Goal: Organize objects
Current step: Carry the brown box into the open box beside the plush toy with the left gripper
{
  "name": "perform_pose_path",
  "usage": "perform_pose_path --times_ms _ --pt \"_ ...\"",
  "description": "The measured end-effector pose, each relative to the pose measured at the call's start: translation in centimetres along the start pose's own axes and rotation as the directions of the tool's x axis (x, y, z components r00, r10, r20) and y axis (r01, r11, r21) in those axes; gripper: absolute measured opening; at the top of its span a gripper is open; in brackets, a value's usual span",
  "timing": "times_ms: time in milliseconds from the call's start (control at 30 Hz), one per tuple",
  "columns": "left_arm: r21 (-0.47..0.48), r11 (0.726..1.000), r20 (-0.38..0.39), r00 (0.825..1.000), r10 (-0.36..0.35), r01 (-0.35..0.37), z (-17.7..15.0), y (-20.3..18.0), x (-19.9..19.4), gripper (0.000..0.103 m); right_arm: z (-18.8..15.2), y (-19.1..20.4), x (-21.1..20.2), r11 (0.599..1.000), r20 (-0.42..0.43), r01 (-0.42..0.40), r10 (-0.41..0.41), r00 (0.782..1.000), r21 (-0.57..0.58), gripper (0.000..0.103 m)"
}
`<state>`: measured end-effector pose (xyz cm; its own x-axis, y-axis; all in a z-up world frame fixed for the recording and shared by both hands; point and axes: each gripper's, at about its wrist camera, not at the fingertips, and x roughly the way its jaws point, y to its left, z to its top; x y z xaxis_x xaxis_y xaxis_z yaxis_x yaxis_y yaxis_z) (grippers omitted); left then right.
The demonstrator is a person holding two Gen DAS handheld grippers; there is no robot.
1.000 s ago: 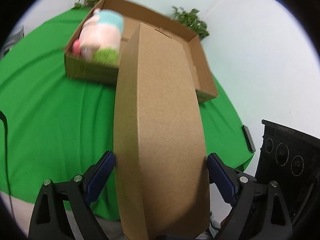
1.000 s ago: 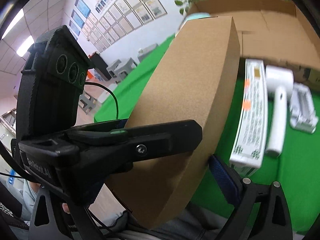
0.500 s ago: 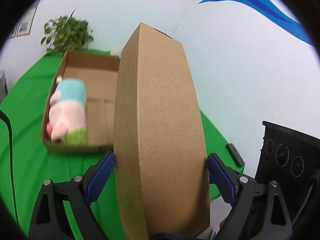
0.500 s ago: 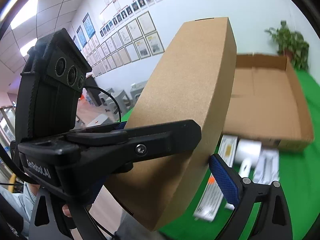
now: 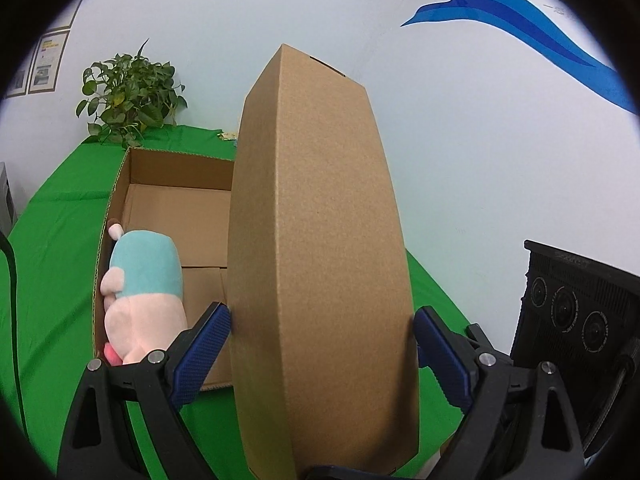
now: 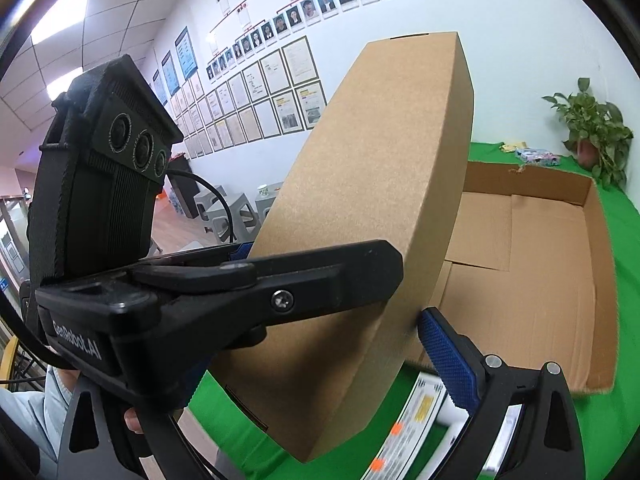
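- The green-clothed table (image 5: 56, 248) carried everything, and the open cardboard tray (image 5: 132, 164) on it served as the landmark; a potted plant (image 5: 128, 100) stood just beyond the tray's far corner, and the white wall rose behind it.
- The closed brown box (image 5: 320, 240), the thing being organized, was held clear of the table on the near side of the tray, long side up and leaning over the tray's near wall. In the right wrist view the same box (image 6: 372, 208) hid the tray's left part.
- The left gripper (image 5: 322, 340) stood wide, its 2 blue pads pressed on opposite faces of the box. The right gripper (image 6: 332, 320) appeared to clamp the same box: 1 blue pad touched the box's edge, while the other finger lay behind the left gripper's black body, so that contact could not be fully seen.
- Judged step: carrying the box toward the tray with both hands. The next move likely called for lowering it flat onto the tray's bare floor.
- Inside the tray, a plush toy (image 5: 144, 292) lay along the left wall; the floor (image 6: 532, 280) to its right looked free, roomy enough for the box if the near rim was cleared.
- Just in front of the tray, white packets (image 6: 416, 424) lay blurred on the cloth, below the box.
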<state>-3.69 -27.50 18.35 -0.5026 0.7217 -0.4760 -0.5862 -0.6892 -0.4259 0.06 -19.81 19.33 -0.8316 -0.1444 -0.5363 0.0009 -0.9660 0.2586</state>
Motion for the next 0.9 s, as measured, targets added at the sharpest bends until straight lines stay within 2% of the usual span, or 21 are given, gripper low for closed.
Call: perform_pose_path --times_ms 233,533,633,900 --pt "-0.037 0.999 -0.047 0.998 0.034 -0.036 1.1 3.3 4.2 0.093 1.6 -6.7 6.4 0.999 -0.051 -0.039 0.041 0.998 0.032 0.097" --pt "-0.11 0.988 -0.153 0.984 0.086 -0.104 0.2 7.9 9.8 0.091 0.1 -13.4 14.3 0.99 -0.133 -0.099 0.111 0.985 0.099 0.094" --pt "-0.139 0.983 -0.177 0.98 0.093 -0.119 -0.4 9.2 10.6 0.084 -1.0 -14.1 16.3 0.992 -0.165 -0.075 0.091 0.982 0.097 0.088" --pt "-0.152 0.981 -0.184 0.979 0.093 -0.122 -0.8 9.7 10.8 0.083 -1.0 -15.0 17.9 0.993 -0.161 -0.071 0.085 0.983 0.097 0.086"
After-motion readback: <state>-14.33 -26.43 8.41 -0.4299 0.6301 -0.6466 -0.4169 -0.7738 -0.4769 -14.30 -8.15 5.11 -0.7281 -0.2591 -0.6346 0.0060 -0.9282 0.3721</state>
